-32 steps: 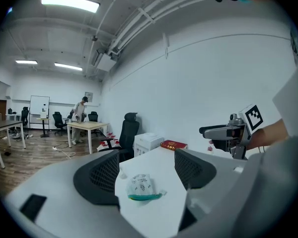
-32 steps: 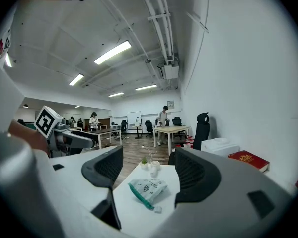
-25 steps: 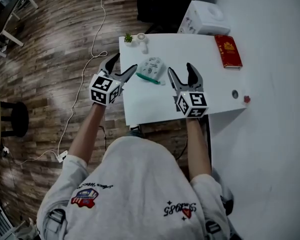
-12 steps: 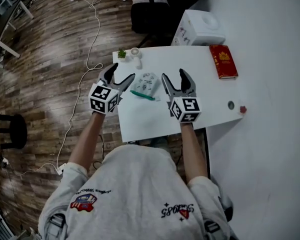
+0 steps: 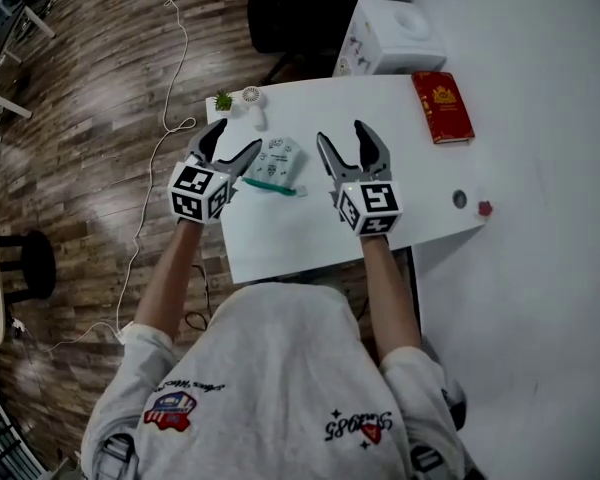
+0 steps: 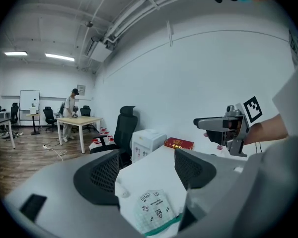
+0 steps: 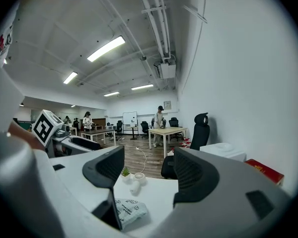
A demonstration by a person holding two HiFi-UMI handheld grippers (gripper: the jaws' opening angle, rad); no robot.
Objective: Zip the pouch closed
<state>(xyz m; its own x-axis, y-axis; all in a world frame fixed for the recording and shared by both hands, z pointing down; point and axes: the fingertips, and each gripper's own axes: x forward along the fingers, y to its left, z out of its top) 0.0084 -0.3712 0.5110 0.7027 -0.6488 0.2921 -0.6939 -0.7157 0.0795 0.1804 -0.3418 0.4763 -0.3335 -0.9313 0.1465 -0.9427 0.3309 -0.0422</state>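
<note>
Too small to read in the head view: dark print on the small white fabric pouch with a green zip edge (image 5: 277, 160). Hidden under the left gripper (image 5: 238, 136) in its own view: the pouch's near end. Hidden behind a jaw of the right gripper (image 5: 342, 132) in that view: its left part. Too small to identify: tiny dark round thing (image 5: 460, 199), tiny red thing (image 5: 484, 208).

We're looking out over an open-plan office here: a white surface (image 5: 310, 243) on a wood-look floor (image 5: 90, 128), a black swivel chair (image 6: 125, 129) just behind it, and more chairs round a pale table (image 6: 82, 121) where a person (image 6: 69, 108) stands. There's a whiteboard (image 6: 30, 102) by the far wall, with strip lights (image 7: 106, 48) and bare pipes (image 7: 156, 19) overhead. That white box (image 5: 390, 38) may be a printer; we can't tell.
</note>
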